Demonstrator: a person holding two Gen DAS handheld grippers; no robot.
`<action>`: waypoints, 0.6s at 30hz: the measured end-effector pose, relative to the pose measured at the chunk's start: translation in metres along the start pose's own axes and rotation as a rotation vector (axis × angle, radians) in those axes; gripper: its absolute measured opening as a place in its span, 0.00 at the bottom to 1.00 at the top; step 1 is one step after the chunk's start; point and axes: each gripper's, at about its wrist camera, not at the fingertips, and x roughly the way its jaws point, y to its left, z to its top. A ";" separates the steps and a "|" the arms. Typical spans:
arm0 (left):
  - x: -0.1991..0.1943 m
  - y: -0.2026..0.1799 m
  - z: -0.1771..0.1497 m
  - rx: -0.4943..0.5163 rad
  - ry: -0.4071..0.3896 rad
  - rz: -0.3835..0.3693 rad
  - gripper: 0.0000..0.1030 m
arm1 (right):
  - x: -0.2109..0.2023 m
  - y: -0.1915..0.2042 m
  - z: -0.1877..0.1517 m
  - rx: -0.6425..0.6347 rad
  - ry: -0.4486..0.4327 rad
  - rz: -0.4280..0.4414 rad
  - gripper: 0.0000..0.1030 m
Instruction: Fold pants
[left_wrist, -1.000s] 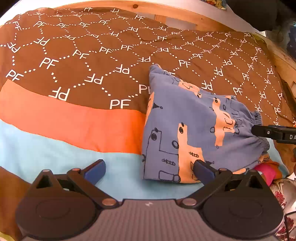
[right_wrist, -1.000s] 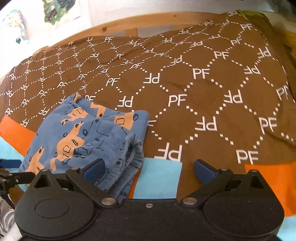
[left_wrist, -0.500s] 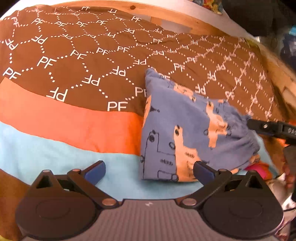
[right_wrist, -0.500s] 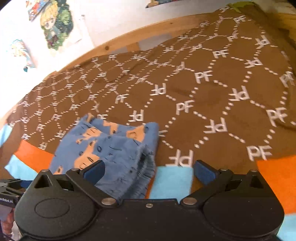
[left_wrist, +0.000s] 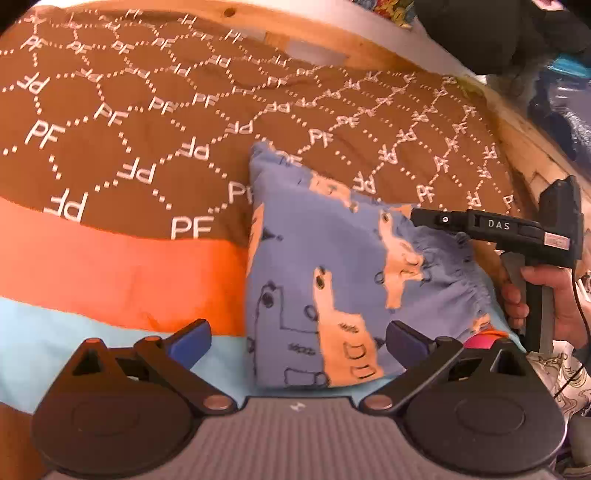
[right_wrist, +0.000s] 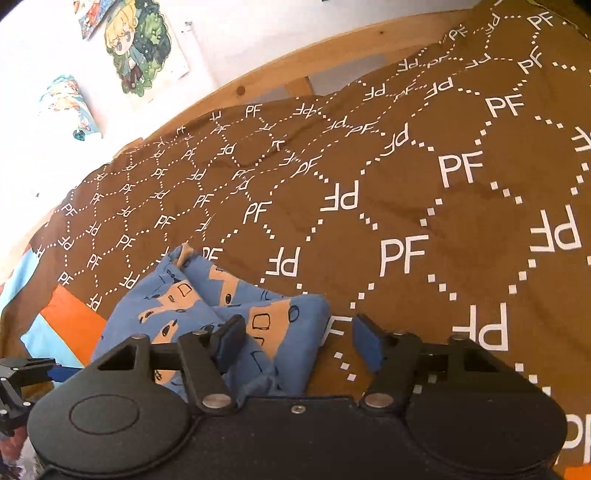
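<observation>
The blue pants (left_wrist: 332, 273) with orange animal prints lie folded into a compact rectangle on the bed blanket (left_wrist: 110, 155). My left gripper (left_wrist: 295, 338) is open, its fingers spread just short of the fold's near edge, holding nothing. My right gripper shows in the left wrist view (left_wrist: 443, 219) hovering over the elastic waistband side. In the right wrist view the pants (right_wrist: 192, 306) lie under the right gripper (right_wrist: 299, 347), whose jaws are partly closed in but still apart, with the left finger (right_wrist: 232, 343) above the cloth, and no cloth between them.
The blanket (right_wrist: 406, 206) is brown with white PF lettering, with orange (left_wrist: 110, 266) and light-blue (left_wrist: 44, 332) bands near me. A wooden bed frame (left_wrist: 332, 40) runs along the back. Posters (right_wrist: 140, 48) hang on the wall. Pink and patterned cloth (left_wrist: 487, 338) lies at the right.
My right gripper moved in over the waistband end and its jaws narrowed. My left gripper shifted slightly closer; the pants stayed folded in place.
</observation>
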 end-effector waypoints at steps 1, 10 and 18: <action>0.000 0.003 -0.001 -0.009 0.000 -0.004 1.00 | 0.002 0.001 0.000 -0.006 0.000 0.000 0.55; -0.011 0.022 -0.004 -0.164 -0.030 0.004 0.77 | 0.008 -0.003 -0.003 0.029 -0.002 0.014 0.25; -0.013 0.019 0.003 -0.192 0.007 0.027 0.51 | 0.008 -0.001 -0.006 0.017 -0.009 -0.003 0.25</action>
